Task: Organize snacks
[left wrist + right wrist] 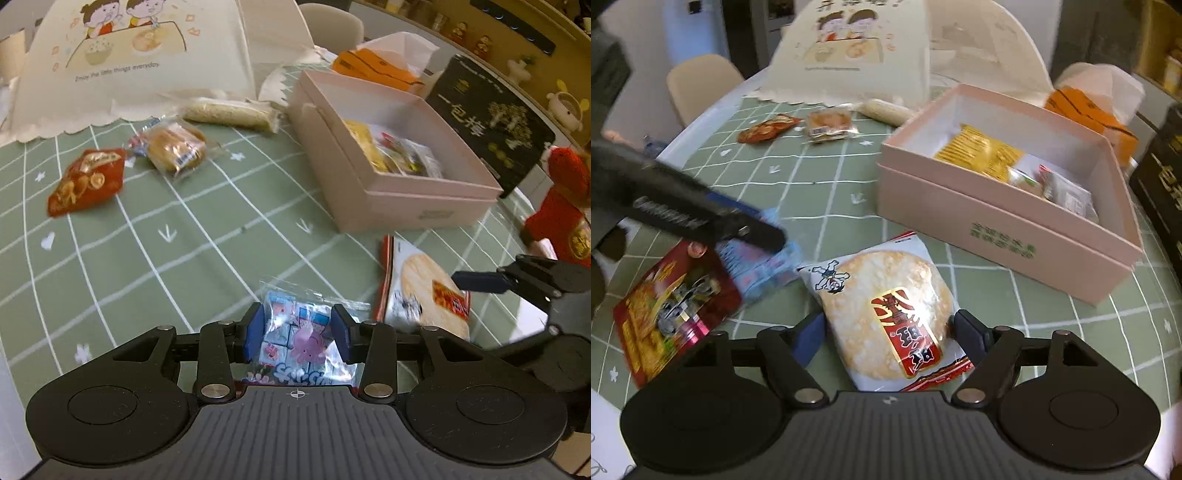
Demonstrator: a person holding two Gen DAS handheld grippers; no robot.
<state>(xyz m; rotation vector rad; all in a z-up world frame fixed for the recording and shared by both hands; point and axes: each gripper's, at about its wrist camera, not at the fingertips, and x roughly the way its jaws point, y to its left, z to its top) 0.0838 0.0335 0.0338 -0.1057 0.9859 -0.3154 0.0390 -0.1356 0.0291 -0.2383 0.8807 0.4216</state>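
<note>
The left gripper is straddling a blue candy packet, jaws partly open; whether they are gripping it is unclear. The right gripper is flanking a rice cracker packet on the green tabletop, jaws wide and not pressing. The pink box is sitting just beyond, already holding snacks.

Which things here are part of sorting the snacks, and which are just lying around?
Part of the job:
open pink cardboard box
round rice cracker packet
blue octopus candy pack
red crinkly snack bag
clear-wrapped bread bun

Just lying about:
cartoon paper bag
orange carton
black printed box
</note>
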